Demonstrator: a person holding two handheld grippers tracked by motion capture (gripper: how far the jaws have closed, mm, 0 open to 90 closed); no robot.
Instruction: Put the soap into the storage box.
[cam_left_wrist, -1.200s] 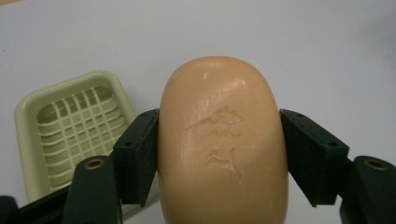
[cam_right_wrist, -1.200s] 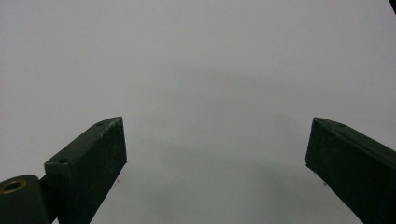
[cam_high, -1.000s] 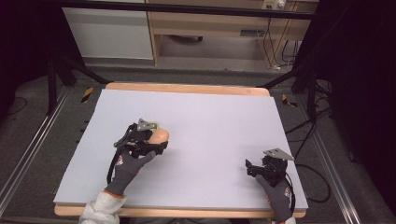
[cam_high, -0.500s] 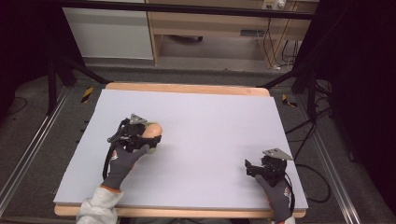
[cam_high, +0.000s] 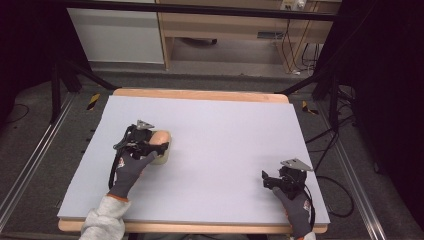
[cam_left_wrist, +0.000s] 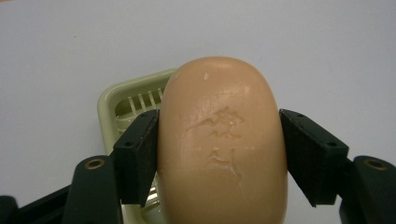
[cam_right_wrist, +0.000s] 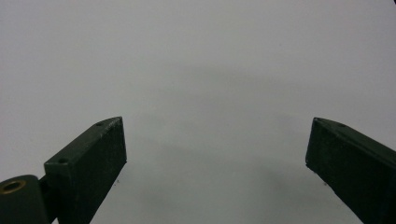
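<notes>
**A:** What is on the table (cam_high: 225, 150)?

**B:** A pale lilac sheet covers it, with a wooden edge showing at the far and near sides. Towards the left sits a peach-coloured bar of soap (cam_left_wrist: 222, 149), oval, with a worn stamp on its top face. Under it lies a pale green soap dish (cam_left_wrist: 128, 100) with slots in its floor.

**A:** Who holds the soap?

**B:** The left gripper (cam_left_wrist: 219, 158), held in a grey-gloved hand (cam_high: 129, 167). Its two black jaws press against the long sides of the bar, one on each side, clamped on it. In the left gripper view the dish peeks out behind and to the left of the soap. Whether the bar touches the dish I cannot tell.

**A:** And the other hand?

**B:** The right gripper (cam_high: 267, 180) rests near the front right corner of the table, well apart from the soap. Its jaws stand wide apart, with bare table between them.
</notes>
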